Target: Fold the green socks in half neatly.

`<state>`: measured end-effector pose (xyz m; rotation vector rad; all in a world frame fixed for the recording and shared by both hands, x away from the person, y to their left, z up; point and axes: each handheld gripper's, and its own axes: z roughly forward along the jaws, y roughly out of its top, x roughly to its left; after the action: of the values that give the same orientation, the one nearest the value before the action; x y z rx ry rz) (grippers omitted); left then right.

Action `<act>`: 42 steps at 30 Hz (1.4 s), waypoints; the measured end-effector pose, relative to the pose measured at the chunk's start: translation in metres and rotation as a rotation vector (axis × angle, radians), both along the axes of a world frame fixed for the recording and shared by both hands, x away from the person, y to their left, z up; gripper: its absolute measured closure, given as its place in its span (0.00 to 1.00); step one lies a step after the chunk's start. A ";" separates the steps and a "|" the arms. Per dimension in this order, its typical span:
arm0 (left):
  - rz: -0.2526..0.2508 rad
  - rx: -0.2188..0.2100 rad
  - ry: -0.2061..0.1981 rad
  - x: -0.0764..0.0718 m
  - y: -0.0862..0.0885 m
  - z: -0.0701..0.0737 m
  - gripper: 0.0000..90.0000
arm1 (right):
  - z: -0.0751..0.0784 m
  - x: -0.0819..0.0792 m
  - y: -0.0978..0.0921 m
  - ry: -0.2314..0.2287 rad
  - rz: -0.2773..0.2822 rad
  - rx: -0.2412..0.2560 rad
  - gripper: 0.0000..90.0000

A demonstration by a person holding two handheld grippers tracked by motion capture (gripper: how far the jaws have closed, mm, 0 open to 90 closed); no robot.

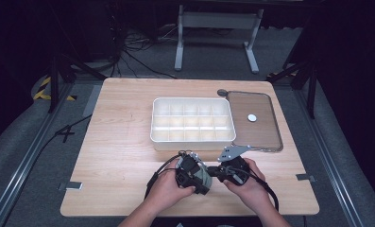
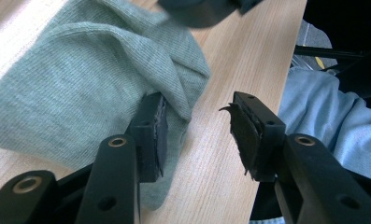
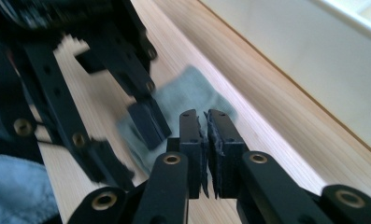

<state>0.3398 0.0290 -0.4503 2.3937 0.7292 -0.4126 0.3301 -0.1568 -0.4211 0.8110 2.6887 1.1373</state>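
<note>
Grey-green sock [image 2: 94,79] crumpled (ribbed knit), beside L gripper [image 2: 197,135].

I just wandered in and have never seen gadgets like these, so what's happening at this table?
A person sits at a wooden table with a two-jaw gripper in each hand, working on a grey-green cloth lying near the table's front edge. The left gripper is open, one jaw touching the cloth's folded edge. The right gripper is shut with nothing between its jaws, just beside the cloth. Behind them sit a white divided tray and its clear lid.
</note>
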 end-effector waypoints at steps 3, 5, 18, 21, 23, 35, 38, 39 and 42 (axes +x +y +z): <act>-0.013 -0.006 -0.006 -0.001 0.001 0.000 0.61 | -0.003 0.002 0.005 0.004 -0.006 0.032 0.92; -0.009 -0.010 -0.004 -0.001 0.001 0.000 0.61 | -0.006 0.003 0.006 0.009 -0.008 0.027 0.90; 0.139 0.027 -0.117 0.010 0.033 0.014 0.71 | -0.030 0.002 0.011 0.019 -0.009 -0.108 0.93; 0.131 0.100 -0.125 0.011 0.029 0.007 0.74 | -0.030 0.001 0.011 0.015 -0.006 -0.108 0.91; 0.146 0.134 -0.118 0.011 0.027 0.003 0.76 | -0.028 0.002 0.009 0.017 -0.011 -0.104 0.89; 0.175 0.143 -0.096 0.011 0.027 -0.001 0.79 | -0.004 -0.011 0.013 -0.046 -0.001 -0.040 0.84; 0.178 0.138 -0.092 0.011 0.028 -0.001 0.79 | -0.014 -0.010 0.021 -0.029 0.014 -0.084 0.85; 0.179 0.137 -0.089 0.011 0.028 -0.001 0.78 | -0.018 -0.009 0.022 -0.023 0.011 -0.106 0.86; 0.179 0.127 -0.079 0.011 0.030 0.000 0.77 | -0.026 -0.007 0.021 0.013 0.003 -0.126 0.86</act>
<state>0.3510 0.0586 -0.4504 2.4201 0.9493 -0.2019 0.3231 -0.1361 -0.4472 0.7971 2.7404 0.9549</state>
